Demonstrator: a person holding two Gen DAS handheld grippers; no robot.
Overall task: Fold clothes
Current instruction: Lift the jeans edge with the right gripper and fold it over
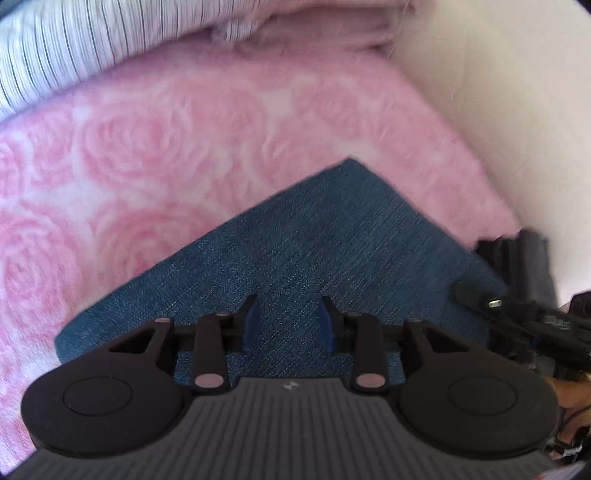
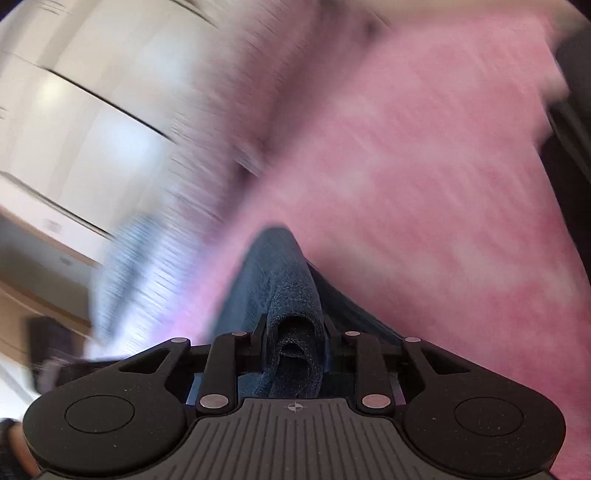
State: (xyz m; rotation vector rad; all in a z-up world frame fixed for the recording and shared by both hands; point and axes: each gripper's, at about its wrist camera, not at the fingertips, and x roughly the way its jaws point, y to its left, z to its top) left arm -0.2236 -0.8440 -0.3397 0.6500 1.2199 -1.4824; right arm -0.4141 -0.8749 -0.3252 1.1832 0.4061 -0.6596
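Observation:
A blue denim-like garment (image 1: 295, 251) lies flat on a pink rose-patterned blanket (image 1: 147, 155), with one corner pointing away from me. My left gripper (image 1: 289, 317) hovers just over it, pointing steeply down. Its blue pads (image 1: 251, 325) stand apart, with only flat cloth showing behind the gap. At the right edge of the left wrist view, the black body (image 1: 532, 321) of the right tool sits at the garment's side. In the blurred right wrist view, my right gripper (image 2: 293, 328) is shut on a bunched fold of the blue garment (image 2: 284, 288), which rises between the fingers.
Striped white bedding (image 1: 55, 55) and a folded pink layer (image 1: 332, 29) lie at the far side of the blanket. A pale wall (image 1: 498, 110) runs along its right side. The right wrist view shows smeared white cupboard fronts (image 2: 74, 110) to the left and pink blanket (image 2: 424, 184).

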